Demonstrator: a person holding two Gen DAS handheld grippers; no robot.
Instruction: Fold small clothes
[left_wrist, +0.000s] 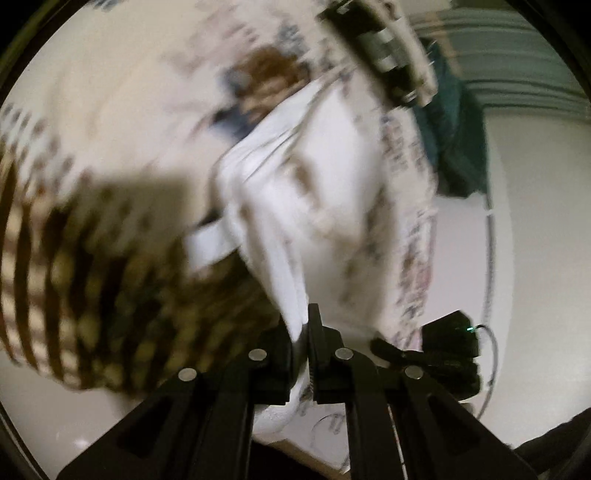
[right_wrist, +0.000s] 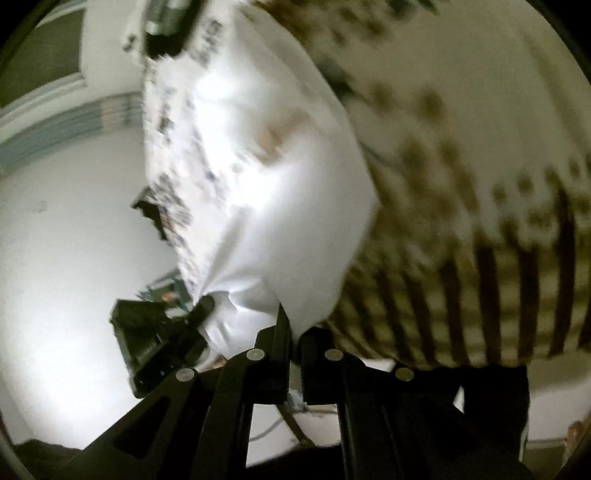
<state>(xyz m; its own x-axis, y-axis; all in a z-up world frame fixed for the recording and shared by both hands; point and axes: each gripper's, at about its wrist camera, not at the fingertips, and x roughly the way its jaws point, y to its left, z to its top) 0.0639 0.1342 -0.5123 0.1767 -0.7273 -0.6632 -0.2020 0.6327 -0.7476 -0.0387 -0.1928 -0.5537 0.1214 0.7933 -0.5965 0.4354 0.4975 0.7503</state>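
Observation:
A small white garment (left_wrist: 325, 192) with a dark printed pattern hangs in the air, blurred by motion. My left gripper (left_wrist: 304, 332) is shut on its lower edge. My right gripper (right_wrist: 290, 326) is shut on another edge of the same garment (right_wrist: 266, 177). Each wrist view shows the other gripper at the garment's far end: the right one in the left wrist view (left_wrist: 388, 51) and the left one in the right wrist view (right_wrist: 162, 22). The cloth stretches between the two grippers.
A brown-and-cream striped, dotted cloth (left_wrist: 92, 288) lies below, also in the right wrist view (right_wrist: 480, 240). A dark teal cloth (left_wrist: 458, 140) lies on the white table (left_wrist: 535, 240). A black device (left_wrist: 450, 350) and a cable (left_wrist: 489, 258) are on the table.

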